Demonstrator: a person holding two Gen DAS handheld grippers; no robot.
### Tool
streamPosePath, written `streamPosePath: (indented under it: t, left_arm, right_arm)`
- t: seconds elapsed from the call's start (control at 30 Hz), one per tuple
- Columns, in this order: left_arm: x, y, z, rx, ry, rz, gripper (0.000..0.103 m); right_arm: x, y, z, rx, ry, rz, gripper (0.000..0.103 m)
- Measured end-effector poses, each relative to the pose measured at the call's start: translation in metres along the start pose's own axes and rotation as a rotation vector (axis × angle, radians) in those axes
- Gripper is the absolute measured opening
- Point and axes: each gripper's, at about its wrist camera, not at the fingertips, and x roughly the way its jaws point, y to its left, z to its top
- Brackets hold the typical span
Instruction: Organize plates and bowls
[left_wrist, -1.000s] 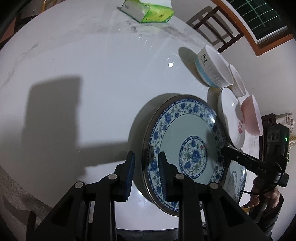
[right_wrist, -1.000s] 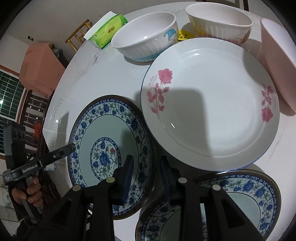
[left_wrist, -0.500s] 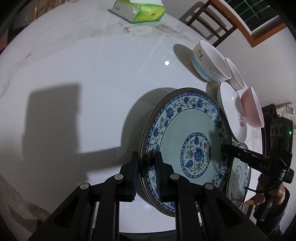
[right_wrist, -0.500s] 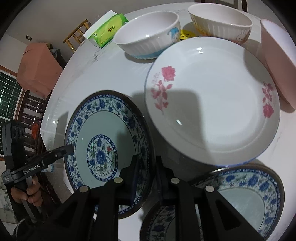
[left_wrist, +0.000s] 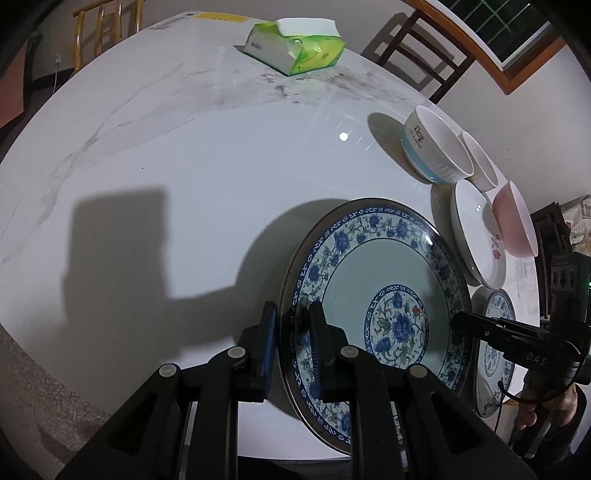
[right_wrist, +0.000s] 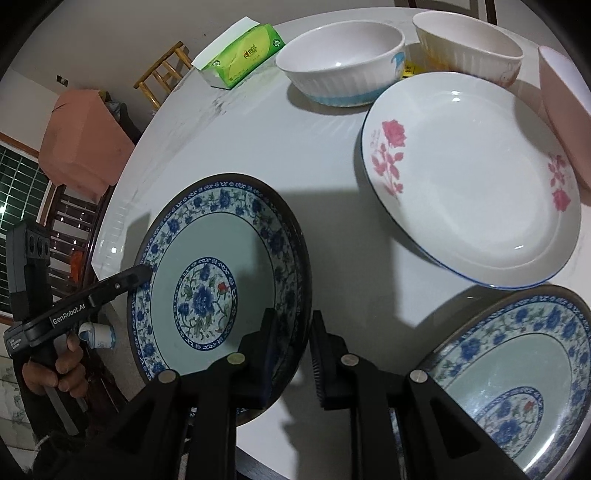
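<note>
My left gripper (left_wrist: 291, 336) is clamped on the near-left rim of the blue-patterned plate (left_wrist: 373, 295), one pad above the rim and one below, having just closed onto it. My right gripper (right_wrist: 291, 343) has just closed too and pinches the same plate's opposite rim, so I hold it from both sides, and it sits tilted over the white round table (left_wrist: 184, 155). A second blue-patterned plate (right_wrist: 517, 369) lies on the table at the near right. Farther off sits the white plate with pink roses (right_wrist: 472, 177), then a white bowl with a blue band (right_wrist: 343, 66), a cream bowl (right_wrist: 469, 40) beside it, and a pink bowl (right_wrist: 565, 110) at the far right. A green tissue pack (left_wrist: 295, 48) rests at the table's far side.
</note>
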Motion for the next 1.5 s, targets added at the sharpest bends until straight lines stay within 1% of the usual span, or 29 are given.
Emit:
streamPosePath:
  t: [0.4,0.53,0.57,0.63,0.67,0.7,0.73,0.77,0.83,0.87,0.97,1.0,1.2,1.27,1.33,1.37,1.5]
  left_arm:
    - [0.014,0.016,0.002,-0.017,-0.002,-0.002,0.016]
    - [0.014,0.018,0.002,-0.025,-0.008,-0.003,0.016]
    - [0.014,0.018,0.002,-0.027,-0.011,0.003,0.019]
    - [0.013,0.017,0.002,-0.026,-0.016,0.029,0.032]
    - [0.012,0.017,0.002,-0.031,-0.023,0.042,0.042]
    - [0.011,0.016,0.002,-0.031,-0.031,0.052,0.045]
    - [0.009,0.016,0.002,-0.027,-0.039,0.061,0.046]
    - [0.005,0.015,0.002,-0.027,-0.051,0.071,0.051]
    - [-0.003,0.011,0.001,-0.022,-0.087,0.099,0.055]
    - [-0.009,0.006,0.001,-0.01,-0.114,0.121,0.058]
    - [-0.023,-0.013,-0.002,0.042,-0.179,0.173,0.061]
    - [-0.026,-0.02,-0.004,0.06,-0.194,0.178,0.063]
    - [-0.038,-0.075,-0.021,0.169,-0.244,0.163,0.066]
    - [-0.038,-0.095,-0.027,0.209,-0.253,0.16,0.067]
    - [-0.036,-0.113,-0.033,0.237,-0.252,0.147,0.068]
    - [-0.035,-0.125,-0.036,0.253,-0.244,0.127,0.068]
    - [-0.03,-0.16,-0.05,0.318,-0.232,0.087,0.068]
  right_arm:
    - [0.012,0.001,0.001,-0.003,-0.009,-0.018,0.017]
    - [0.012,0.003,0.002,-0.011,-0.005,-0.017,0.02]
    - [0.012,0.003,0.003,-0.015,-0.004,-0.021,0.02]
    - [0.011,0.002,0.004,-0.016,0.001,-0.025,0.02]
    - [0.01,0.002,0.004,-0.018,0.002,-0.027,0.02]
    - [0.008,0.002,0.004,-0.021,0.002,-0.027,0.021]
    - [0.006,0.002,0.003,-0.026,0.001,-0.027,0.024]
    - [0.004,0.001,0.002,-0.03,-0.004,-0.033,0.03]
    - [-0.004,0.0,0.001,-0.045,-0.028,-0.055,0.034]
    - [-0.007,-0.001,0.0,-0.052,-0.041,-0.059,0.035]
    - [-0.022,-0.001,-0.003,-0.071,-0.087,-0.055,0.035]
    - [-0.029,-0.001,-0.005,-0.082,-0.103,-0.062,0.035]
    - [-0.066,0.004,-0.023,-0.158,-0.213,-0.138,0.038]
    - [-0.077,0.006,-0.032,-0.177,-0.25,-0.18,0.038]
    - [-0.087,0.008,-0.04,-0.199,-0.286,-0.217,0.039]
    - [-0.093,0.008,-0.045,-0.207,-0.301,-0.237,0.039]
    - [-0.11,0.004,-0.058,-0.222,-0.338,-0.291,0.039]
